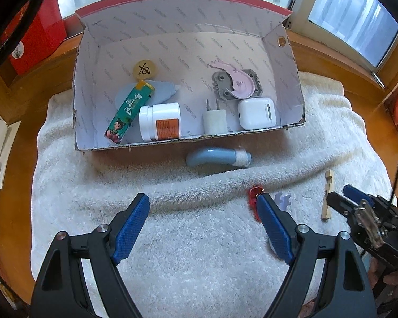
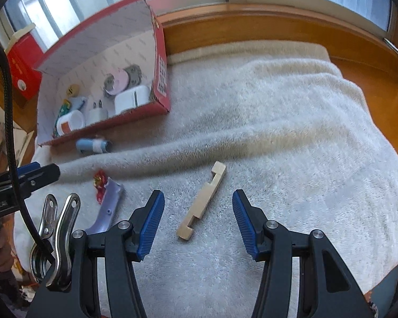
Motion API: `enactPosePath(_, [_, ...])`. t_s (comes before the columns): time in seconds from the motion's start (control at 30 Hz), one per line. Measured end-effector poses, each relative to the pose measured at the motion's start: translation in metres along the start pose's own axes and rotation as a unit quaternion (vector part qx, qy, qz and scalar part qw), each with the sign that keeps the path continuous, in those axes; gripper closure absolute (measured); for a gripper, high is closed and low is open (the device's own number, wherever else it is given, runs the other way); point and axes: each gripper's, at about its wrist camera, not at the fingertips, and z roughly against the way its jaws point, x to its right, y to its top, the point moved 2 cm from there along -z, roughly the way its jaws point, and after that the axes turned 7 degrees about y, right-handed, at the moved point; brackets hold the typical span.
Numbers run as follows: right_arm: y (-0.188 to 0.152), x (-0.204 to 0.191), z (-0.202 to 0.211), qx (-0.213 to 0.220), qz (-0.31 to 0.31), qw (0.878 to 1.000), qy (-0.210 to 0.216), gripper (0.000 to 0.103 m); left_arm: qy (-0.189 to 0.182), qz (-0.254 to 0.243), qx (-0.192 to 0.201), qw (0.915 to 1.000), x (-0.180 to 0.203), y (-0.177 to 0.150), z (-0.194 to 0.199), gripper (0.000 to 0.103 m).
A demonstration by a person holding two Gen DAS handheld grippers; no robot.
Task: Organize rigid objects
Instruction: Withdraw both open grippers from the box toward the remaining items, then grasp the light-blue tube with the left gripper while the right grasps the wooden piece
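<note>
A notched wooden block (image 2: 203,201) lies on the white towel (image 2: 278,132), between the blue pads of my right gripper (image 2: 198,194), which is open and not touching it. My left gripper (image 1: 202,198) is open over bare towel with nothing between its fingers. A small red object (image 1: 254,198) sits just past its right fingertip, with a lavender plastic piece (image 1: 284,200) beside it. A blue curved piece (image 1: 217,157) rests in front of the cardboard box (image 1: 188,141). The box holds a white jar (image 1: 160,122), a green carton (image 1: 130,111), a plug (image 1: 215,122) and a white case (image 1: 257,112).
A fold in the towel (image 1: 199,182) runs across between the grippers and the box. Wooden sill and window lie behind the box. A red carton (image 1: 31,39) stands at the far left. A metal clip (image 2: 58,233) and a black cable hang on my right gripper's left side.
</note>
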Motion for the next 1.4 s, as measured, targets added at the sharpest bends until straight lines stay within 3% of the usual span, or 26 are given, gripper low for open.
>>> enactPosePath(0.2, [-0.003, -0.002, -0.017, -0.016, 0.018, 0.999, -0.022, 0.051, -0.009, 0.014, 0.001, 0.9999, -0.007, 0.001, -0.004, 0.019])
enactPosePath(0.27, [-0.004, -0.004, -0.019, -0.012, 0.042, 0.998, -0.048, 0.071, -0.011, 0.019, -0.001, 0.9998, -0.008, 0.002, -0.008, 0.019])
enactPosePath(0.37, [-0.005, -0.005, -0.018, -0.013, 0.063, 0.996, -0.059, 0.090, -0.016, 0.022, -0.003, 0.9996, -0.006, 0.007, -0.016, 0.019])
enactPosePath(0.4, [-0.004, -0.004, -0.017, -0.014, 0.063, 0.996, -0.060, 0.091, -0.015, 0.022, -0.003, 0.9996, -0.005, 0.009, -0.020, 0.019])
enactPosePath(0.63, [0.002, 0.015, -0.014, -0.025, 0.055, 0.997, -0.041, 0.091, -0.017, 0.013, -0.004, 0.9998, 0.015, 0.023, -0.043, 0.019])
enactPosePath(0.93, [0.009, 0.026, -0.018, -0.034, 0.043, 0.998, -0.012, 0.091, 0.029, -0.015, -0.015, 0.9993, 0.030, 0.031, -0.071, 0.019])
enactPosePath(1.23, [0.003, 0.030, -0.012, -0.015, 0.030, 0.999, 0.005, 0.090, 0.042, -0.024, -0.014, 0.9987, 0.040, 0.035, -0.085, 0.019])
enactPosePath(1.33, [-0.001, 0.033, -0.009, -0.005, 0.018, 1.000, 0.011, 0.090, 0.039, -0.021, -0.011, 0.9989, 0.038, 0.034, -0.084, 0.021])
enactPosePath(1.4, [-0.005, 0.035, -0.005, 0.000, 0.011, 1.000, 0.014, 0.090, 0.040, -0.023, -0.007, 0.9989, 0.039, 0.033, -0.081, 0.028])
